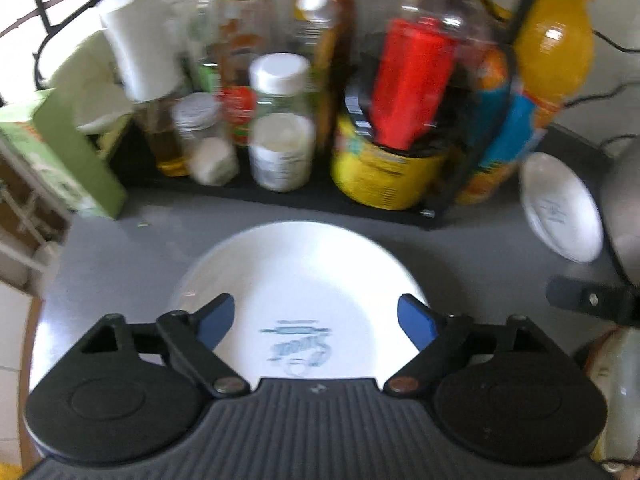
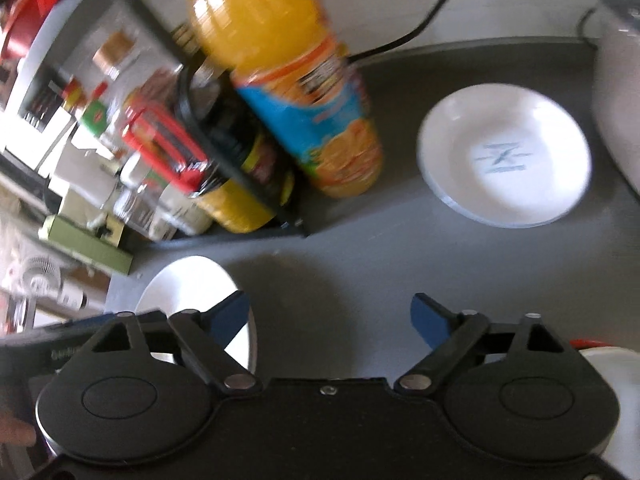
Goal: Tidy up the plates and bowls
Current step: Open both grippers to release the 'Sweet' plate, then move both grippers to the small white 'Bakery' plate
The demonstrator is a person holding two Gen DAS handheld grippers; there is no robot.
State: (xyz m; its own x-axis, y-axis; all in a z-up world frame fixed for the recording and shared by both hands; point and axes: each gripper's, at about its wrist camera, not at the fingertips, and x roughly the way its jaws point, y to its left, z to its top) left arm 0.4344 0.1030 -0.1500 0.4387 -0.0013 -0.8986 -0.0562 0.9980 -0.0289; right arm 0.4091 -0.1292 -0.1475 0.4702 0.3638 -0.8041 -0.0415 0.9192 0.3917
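Note:
A white plate (image 1: 304, 280) with a blue print lies on the grey counter right under my left gripper (image 1: 316, 320), which is open and holds nothing. The plate also shows in the right wrist view (image 2: 188, 284) at the lower left. A white bowl (image 2: 504, 156) with a blue mark sits at the far right of the counter; it also shows in the left wrist view (image 1: 560, 208). My right gripper (image 2: 330, 320) is open and empty over bare counter, between plate and bowl.
A black rack (image 1: 280, 196) holds several jars and bottles at the back. An orange juice bottle (image 2: 288, 80) stands beside it. A green box (image 1: 68, 160) lies at the left. A grey pot (image 1: 624, 200) stands at the right edge. Cables (image 2: 420, 28) run along the wall.

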